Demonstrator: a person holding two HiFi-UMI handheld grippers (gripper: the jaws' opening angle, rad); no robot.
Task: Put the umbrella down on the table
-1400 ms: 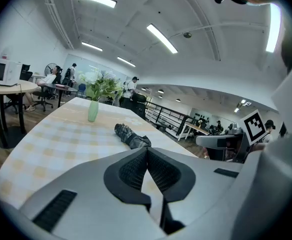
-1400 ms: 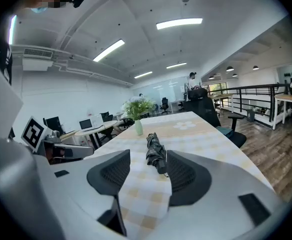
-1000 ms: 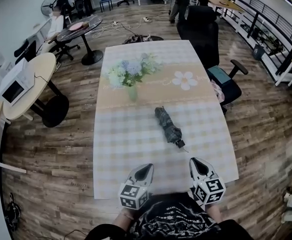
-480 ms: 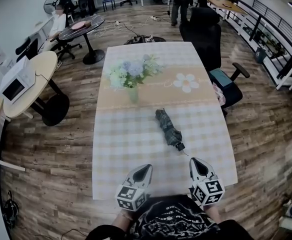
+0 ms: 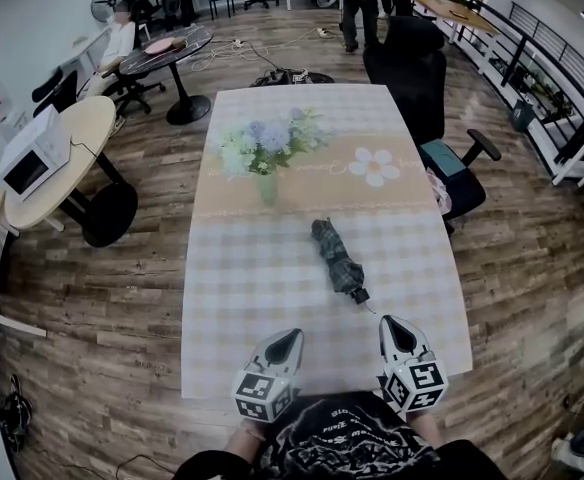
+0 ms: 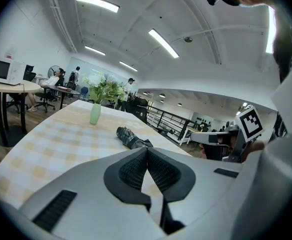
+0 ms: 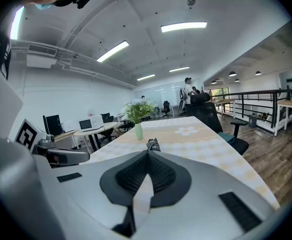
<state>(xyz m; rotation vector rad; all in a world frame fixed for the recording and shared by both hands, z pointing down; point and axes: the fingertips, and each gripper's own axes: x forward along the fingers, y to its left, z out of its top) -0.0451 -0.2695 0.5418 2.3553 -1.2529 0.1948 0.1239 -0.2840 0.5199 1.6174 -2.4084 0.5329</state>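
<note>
Microwave (image 5: 32, 160): white, on a round pale side table (image 5: 84, 128) at the far left, well apart from the main table.
Table (image 5: 227, 308): long, under a pale checked cloth with a tan band across its middle; it runs away from the person.
Vase (image 5: 265, 186): pale green, upright on the tan band left of the table's midline, holding white and blue flowers.
Left gripper (image 5: 290, 335): held over the table's near edge, pointing up the table; its jaws are together, pads meeting at the tips, with nothing between them.
Umbrella (image 5: 337, 260): folded and dark, lying flat on the checked cloth near the table's middle, a little right of the midline. Its handle end points toward the near right corner. It touches neither gripper and lies apart from the vase.
Right gripper (image 5: 391, 321): beside the left one at the near edge, nearer the umbrella's handle end; jaws closed tight on nothing.
Office chair (image 5: 412, 73): black, at the table's far right side.
</note>
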